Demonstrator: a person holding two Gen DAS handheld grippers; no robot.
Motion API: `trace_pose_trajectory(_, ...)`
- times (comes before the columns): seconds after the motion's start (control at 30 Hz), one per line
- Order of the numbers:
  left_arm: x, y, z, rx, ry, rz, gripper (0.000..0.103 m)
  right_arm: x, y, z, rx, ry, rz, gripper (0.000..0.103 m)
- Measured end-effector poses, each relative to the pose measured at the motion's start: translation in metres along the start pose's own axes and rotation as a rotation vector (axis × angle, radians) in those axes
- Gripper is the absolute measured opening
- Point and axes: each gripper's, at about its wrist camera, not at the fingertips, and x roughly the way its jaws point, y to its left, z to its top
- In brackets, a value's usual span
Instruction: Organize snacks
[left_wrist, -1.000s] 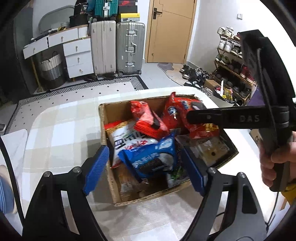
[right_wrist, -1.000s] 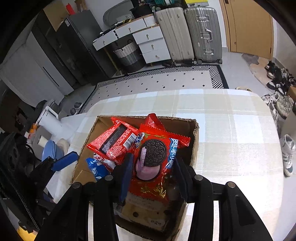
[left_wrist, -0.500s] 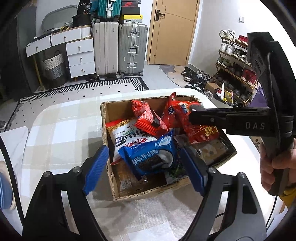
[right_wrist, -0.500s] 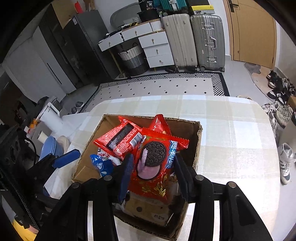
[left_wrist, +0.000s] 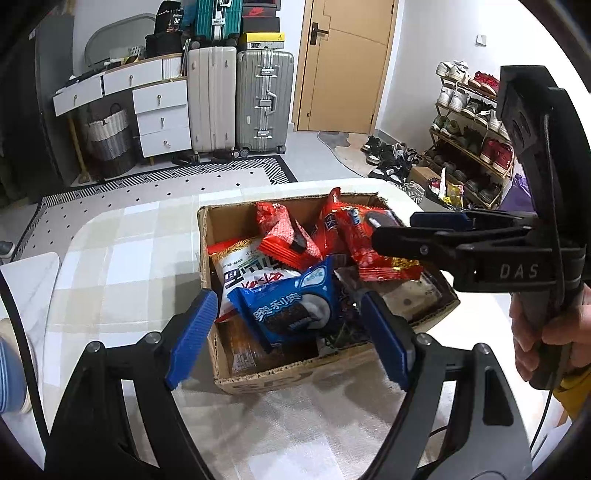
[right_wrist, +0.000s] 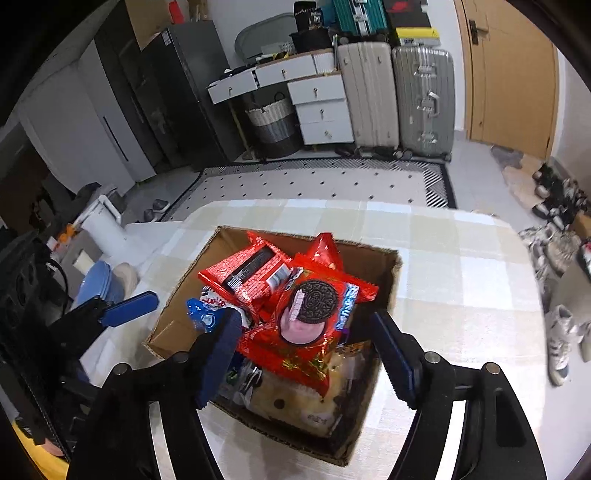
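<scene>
A cardboard box (left_wrist: 204, 240) (right_wrist: 396, 284) on the checked table holds several snack packs. On top of the pile lies a red Oreo pack (right_wrist: 314, 314) (left_wrist: 369, 245). My right gripper (right_wrist: 306, 352) (left_wrist: 400, 230) hangs over it with its jaws opening, one pad on either side and both clear of the wrapper. A red brick-pattern pack (right_wrist: 247, 273) (left_wrist: 284, 236) leans behind it. My left gripper (left_wrist: 288, 334) stands open above the box's near side, over a blue Oreo pack (left_wrist: 291, 310) (right_wrist: 201, 317) that it does not touch. One of its blue fingers (right_wrist: 129, 302) shows left of the box.
A white noodle pack (left_wrist: 251, 266) lies at the box's left. The table's rounded edge (left_wrist: 85, 229) drops to a patterned rug. Suitcases (left_wrist: 264, 99), white drawers (right_wrist: 321, 107), a door and a shoe rack (left_wrist: 476, 147) line the room. Blue bowls (right_wrist: 96, 284) sit left of the table.
The right gripper's jaws have spread away from the red Oreo pack, which now rests on the pile. The left gripper has stayed open and in place.
</scene>
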Motion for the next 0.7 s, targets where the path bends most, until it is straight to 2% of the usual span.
trace_pose_trajectory(0.1,-0.01,-0.003,-0.002,0.001,-0.012,0.006,0.079,-0.017,0.004,-0.002,-0.019,-0.05,-0.04,0.074)
trace_pose_trajectory(0.2,-0.024,-0.006,-0.002,-0.007,-0.025,0.004,0.079,-0.042,0.011,-0.006,-0.024,-0.12,-0.021,0.074)
trace_pose_trajectory(0.43,-0.073,-0.021,-0.01,-0.014,-0.085,0.04,0.083,-0.112,0.045,-0.033,-0.102,-0.269,-0.074,0.085)
trace_pose_trajectory(0.6,-0.128,-0.031,-0.02,-0.038,-0.144,0.051,0.089,-0.158,0.065,-0.054,-0.1,-0.326,-0.086,0.093)
trace_pose_trajectory(0.67,-0.15,-0.034,-0.023,-0.039,-0.157,0.044,0.101,-0.179,0.072,-0.066,-0.083,-0.357,-0.072,0.094)
trace_pose_trajectory(0.7,-0.161,-0.036,-0.026,-0.039,-0.165,0.034,0.102,-0.191,0.073,-0.073,-0.063,-0.377,-0.065,0.098)
